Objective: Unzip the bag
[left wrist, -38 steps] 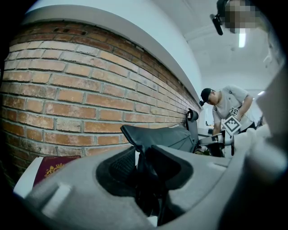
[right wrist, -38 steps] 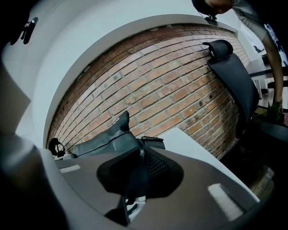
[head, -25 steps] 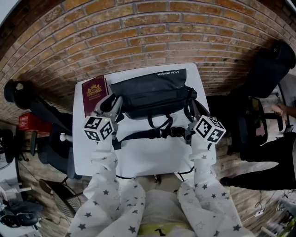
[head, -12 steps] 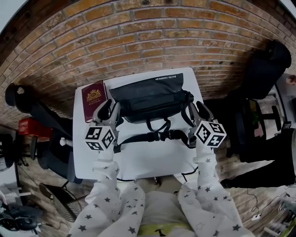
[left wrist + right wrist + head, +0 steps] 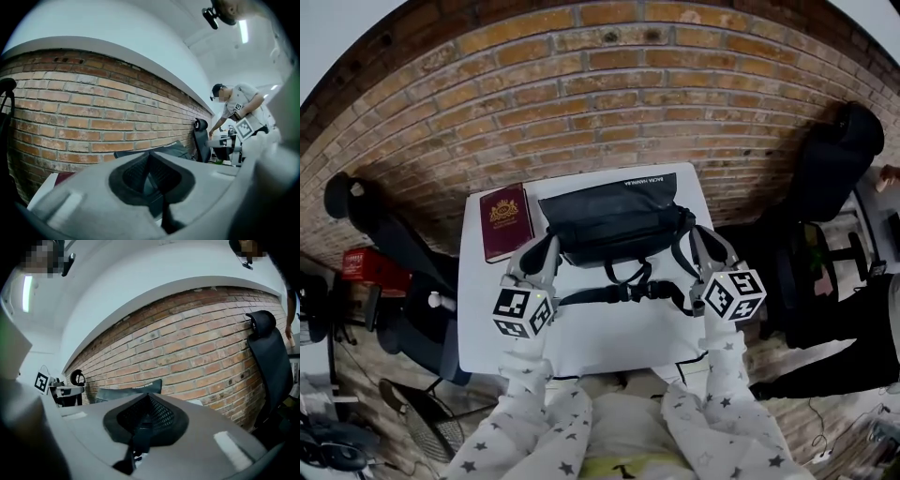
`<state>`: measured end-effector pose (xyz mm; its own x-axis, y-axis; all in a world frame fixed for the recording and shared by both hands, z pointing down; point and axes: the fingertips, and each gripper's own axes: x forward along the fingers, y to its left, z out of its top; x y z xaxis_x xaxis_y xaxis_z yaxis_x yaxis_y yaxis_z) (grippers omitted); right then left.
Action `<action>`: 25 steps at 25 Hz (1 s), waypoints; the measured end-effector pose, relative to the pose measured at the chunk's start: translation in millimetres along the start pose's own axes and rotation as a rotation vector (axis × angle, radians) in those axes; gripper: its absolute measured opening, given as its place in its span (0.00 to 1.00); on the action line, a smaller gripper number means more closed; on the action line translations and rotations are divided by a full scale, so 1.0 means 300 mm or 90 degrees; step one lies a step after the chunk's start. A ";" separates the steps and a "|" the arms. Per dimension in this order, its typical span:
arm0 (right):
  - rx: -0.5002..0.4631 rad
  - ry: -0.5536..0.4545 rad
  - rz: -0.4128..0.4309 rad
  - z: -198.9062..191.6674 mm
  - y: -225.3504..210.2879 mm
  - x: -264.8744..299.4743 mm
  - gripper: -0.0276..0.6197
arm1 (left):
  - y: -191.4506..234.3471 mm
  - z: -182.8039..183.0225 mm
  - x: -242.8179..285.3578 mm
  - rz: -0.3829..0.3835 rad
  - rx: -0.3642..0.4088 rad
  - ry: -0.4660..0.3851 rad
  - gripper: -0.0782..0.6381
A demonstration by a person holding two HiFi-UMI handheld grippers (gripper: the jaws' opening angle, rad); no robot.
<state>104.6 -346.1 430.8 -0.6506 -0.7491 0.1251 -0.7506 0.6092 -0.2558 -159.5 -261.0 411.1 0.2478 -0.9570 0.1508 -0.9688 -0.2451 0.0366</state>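
A black bag (image 5: 609, 217) lies on the white table (image 5: 600, 342) next to the brick wall, and its strap (image 5: 623, 292) runs across in front of it. My left gripper (image 5: 544, 251) is at the bag's left end and my right gripper (image 5: 705, 246) at its right end. Both sets of jaws have just been closing and now stand shut. In the right gripper view the strap (image 5: 139, 434) hangs from between the pads. The left gripper view shows a dark strip dropping from the closed pads (image 5: 140, 176), with the bag (image 5: 159, 149) behind them.
A red passport (image 5: 505, 221) lies on the table left of the bag. A black office chair (image 5: 839, 159) stands to the right and another dark chair (image 5: 384, 225) to the left. A person (image 5: 234, 105) bends over a desk in the distance.
Both grippers' jaws, spread beside the bag's ends half a second ago, are now shut. Both hands have risen.
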 end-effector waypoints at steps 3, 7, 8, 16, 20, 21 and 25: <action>-0.018 -0.011 0.021 0.034 0.059 -0.006 0.05 | -0.020 0.012 -0.028 -0.005 -0.006 0.005 0.11; -0.024 -0.024 0.054 0.079 0.142 -0.021 0.05 | -0.035 0.040 -0.071 -0.009 -0.006 0.007 0.11; -0.024 -0.028 0.059 0.092 0.159 -0.026 0.05 | -0.036 0.048 -0.081 -0.011 -0.005 0.007 0.11; -0.039 -0.068 0.086 0.192 0.261 -0.054 0.05 | -0.004 0.141 -0.146 -0.002 0.007 -0.021 0.11; -0.042 -0.090 0.085 0.231 0.276 -0.070 0.05 | -0.005 0.190 -0.168 0.005 0.014 -0.047 0.11; -0.041 -0.099 0.082 0.244 0.277 -0.076 0.05 | -0.006 0.201 -0.173 0.006 0.016 -0.053 0.11; -0.036 -0.128 0.076 0.281 0.282 -0.108 0.05 | -0.005 0.235 -0.200 0.014 0.021 -0.072 0.11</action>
<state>72.0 -292.3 324.3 -0.7031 -0.7042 -0.0983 -0.6788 0.7059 -0.2024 -172.9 -214.2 332.3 0.2271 -0.9731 0.0380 -0.9738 -0.2272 0.0015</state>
